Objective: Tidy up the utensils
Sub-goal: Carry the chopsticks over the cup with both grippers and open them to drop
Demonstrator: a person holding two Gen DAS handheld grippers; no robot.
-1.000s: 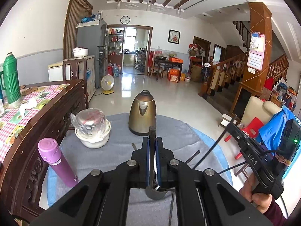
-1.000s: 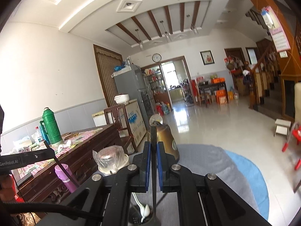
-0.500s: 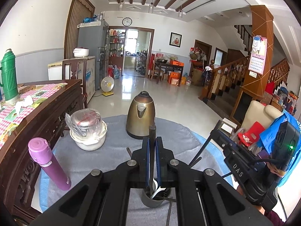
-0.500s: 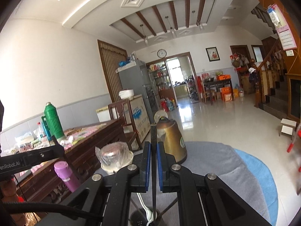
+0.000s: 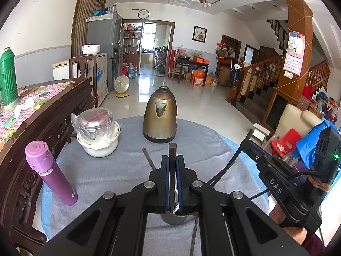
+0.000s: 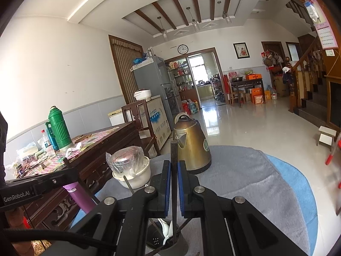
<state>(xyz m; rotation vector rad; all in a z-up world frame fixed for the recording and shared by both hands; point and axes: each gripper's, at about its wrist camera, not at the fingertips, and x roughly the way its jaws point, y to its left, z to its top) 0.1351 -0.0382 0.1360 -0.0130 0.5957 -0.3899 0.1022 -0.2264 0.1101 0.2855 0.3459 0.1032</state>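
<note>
Left wrist view, left to right: purple bottle point(image 5: 50, 173), white bowl point(image 5: 98, 143) with wrapped tin, brass kettle point(image 5: 160, 117), all on grey cloth point(image 5: 213, 149). Left gripper point(image 5: 172, 170) clenched on a dark chopstick point(image 5: 172, 155), lower end over the metal utensil cup point(image 5: 173, 218). Right gripper's body at far right.

Right wrist view: right gripper point(image 6: 174, 176) clamped on another chopstick point(image 6: 174, 155), its tip down inside the utensil holder point(image 6: 166, 242) beside a white spoon point(image 6: 166, 231).
</note>
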